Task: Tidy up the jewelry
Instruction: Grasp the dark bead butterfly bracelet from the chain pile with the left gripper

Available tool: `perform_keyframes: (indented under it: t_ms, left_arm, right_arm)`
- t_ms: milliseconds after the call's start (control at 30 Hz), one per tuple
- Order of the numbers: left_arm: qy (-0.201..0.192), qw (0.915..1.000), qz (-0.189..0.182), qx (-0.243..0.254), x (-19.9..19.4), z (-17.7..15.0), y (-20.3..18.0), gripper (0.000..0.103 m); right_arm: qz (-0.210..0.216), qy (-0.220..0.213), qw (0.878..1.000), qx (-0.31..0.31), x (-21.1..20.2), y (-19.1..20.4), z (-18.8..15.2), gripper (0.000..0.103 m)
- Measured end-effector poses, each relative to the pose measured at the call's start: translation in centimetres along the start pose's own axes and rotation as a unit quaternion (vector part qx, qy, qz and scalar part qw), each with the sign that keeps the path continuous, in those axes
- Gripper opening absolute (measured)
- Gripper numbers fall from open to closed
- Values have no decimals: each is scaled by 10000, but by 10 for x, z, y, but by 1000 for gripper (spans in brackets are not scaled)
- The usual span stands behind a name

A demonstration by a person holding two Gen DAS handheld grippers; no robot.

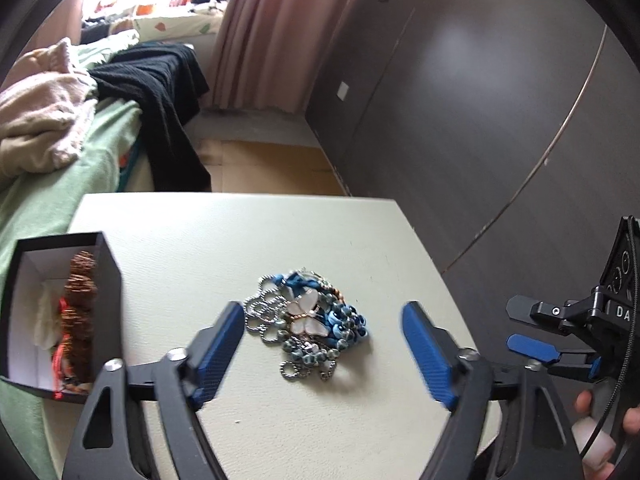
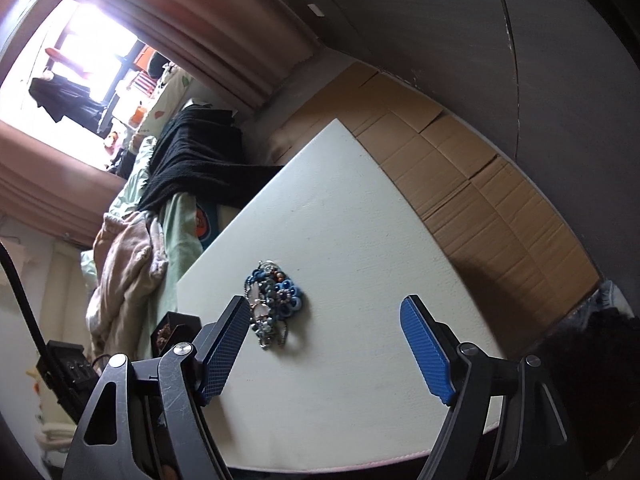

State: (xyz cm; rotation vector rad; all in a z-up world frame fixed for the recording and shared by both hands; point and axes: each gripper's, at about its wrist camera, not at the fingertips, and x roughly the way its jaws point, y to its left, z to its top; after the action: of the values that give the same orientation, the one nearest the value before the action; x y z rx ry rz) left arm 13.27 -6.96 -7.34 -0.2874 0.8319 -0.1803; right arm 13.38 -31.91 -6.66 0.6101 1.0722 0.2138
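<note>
A pile of jewelry (image 1: 308, 324) with blue beads, silver chain rings and a white butterfly pendant lies on the white table (image 1: 240, 240). My left gripper (image 1: 324, 320) is open, its blue fingers on either side of the pile and just above it. A black box (image 1: 64, 312) with a white inside holds brown and orange jewelry at the table's left edge. My right gripper (image 2: 322, 320) is open and empty, to the right of the pile (image 2: 272, 300). The box (image 2: 172, 330) shows partly behind its left finger. The right gripper also shows in the left wrist view (image 1: 520, 326).
A bed with green sheet (image 1: 80, 168), beige blanket and black cloth (image 1: 160, 92) lies left of the table. Flattened cardboard (image 2: 480, 184) covers the floor beyond the table. A dark wardrobe (image 1: 480, 100) stands to the right. Pink curtains (image 1: 272, 20) hang at the back.
</note>
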Motion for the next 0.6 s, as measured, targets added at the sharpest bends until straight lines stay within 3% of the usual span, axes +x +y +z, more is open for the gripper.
perform_keyframes:
  t_ms: [300,433,533,567,600]
  left_arm:
    - [542,9976,61,419,45,-10,-20,49]
    - [711,9945,367,678,62,-20,-24,47]
    - [694,9934,487,775,67,-22,-23,38]
    - [688,9933,482,792,67,-22,-22,29]
    - [699,9937,381,788,66,-21,-21,11]
  right_arm:
    - [-22,217,9993,292,14,-13,7,78]
    - [37,267,9991,342,19,-11,11,78]
    - [46,326,9988,372,24,-11,12,78]
    - [43,336,9987,376,25,-10,13,78]
    - [40,355,9987,369,27,-9,13,78]
